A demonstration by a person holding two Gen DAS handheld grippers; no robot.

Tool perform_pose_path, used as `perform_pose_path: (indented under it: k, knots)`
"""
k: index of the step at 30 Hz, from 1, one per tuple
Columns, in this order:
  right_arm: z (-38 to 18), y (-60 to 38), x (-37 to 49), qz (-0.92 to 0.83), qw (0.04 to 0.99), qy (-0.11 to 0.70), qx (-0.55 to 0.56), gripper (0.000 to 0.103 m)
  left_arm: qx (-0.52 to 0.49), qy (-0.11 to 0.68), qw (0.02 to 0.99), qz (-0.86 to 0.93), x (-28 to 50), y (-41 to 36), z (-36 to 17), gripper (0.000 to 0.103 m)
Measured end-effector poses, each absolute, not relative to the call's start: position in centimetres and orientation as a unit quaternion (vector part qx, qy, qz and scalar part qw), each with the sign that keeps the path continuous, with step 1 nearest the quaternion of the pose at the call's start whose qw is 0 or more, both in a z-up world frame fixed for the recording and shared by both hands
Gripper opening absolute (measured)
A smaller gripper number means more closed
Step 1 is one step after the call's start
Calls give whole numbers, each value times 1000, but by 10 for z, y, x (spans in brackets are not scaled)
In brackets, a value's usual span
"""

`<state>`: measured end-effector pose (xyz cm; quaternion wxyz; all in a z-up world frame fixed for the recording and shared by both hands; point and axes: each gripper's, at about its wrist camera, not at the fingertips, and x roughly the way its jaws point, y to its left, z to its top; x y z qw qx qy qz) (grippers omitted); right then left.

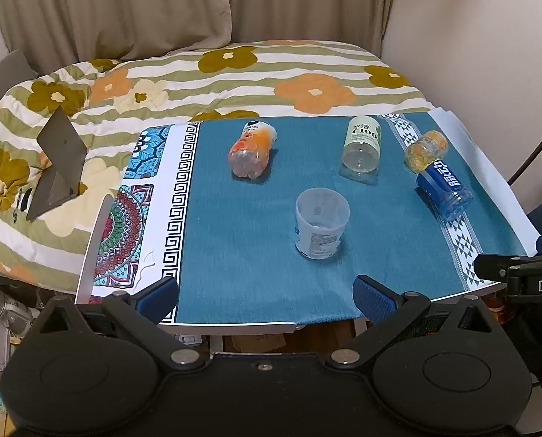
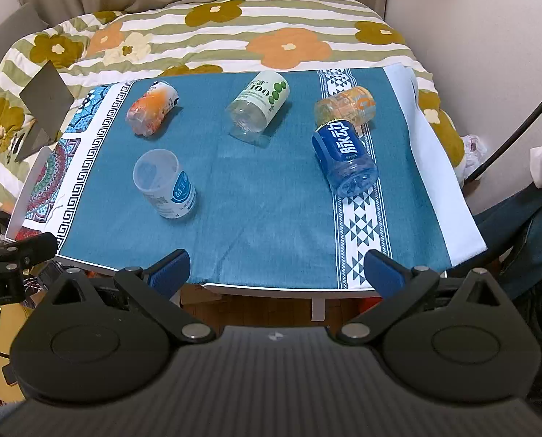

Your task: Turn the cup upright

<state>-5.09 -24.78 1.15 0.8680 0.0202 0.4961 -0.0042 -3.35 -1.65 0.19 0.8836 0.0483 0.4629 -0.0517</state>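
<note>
A translucent white cup with a blue label (image 1: 320, 223) stands upright with its mouth up on the blue cloth (image 1: 241, 225). It also shows in the right wrist view (image 2: 164, 182), at the left of the cloth. My left gripper (image 1: 267, 296) is open and empty at the table's front edge, short of the cup. My right gripper (image 2: 276, 271) is open and empty at the front edge, right of the cup.
Four cut bottles lie on their sides at the back: an orange one (image 1: 252, 150), a white-green one (image 1: 362, 149), a yellow one (image 1: 426, 150) and a blue one (image 1: 444, 190). A flowered quilt (image 1: 234, 73) lies behind. A grey stand (image 1: 58, 167) sits at the left.
</note>
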Motion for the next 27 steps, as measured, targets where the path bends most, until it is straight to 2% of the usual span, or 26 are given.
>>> perform_pose_path:
  k: [27]
  knots:
    - [13,-243,-47,-5,866,499,20,103,57,461,884,-53,-24,-10,6,103]
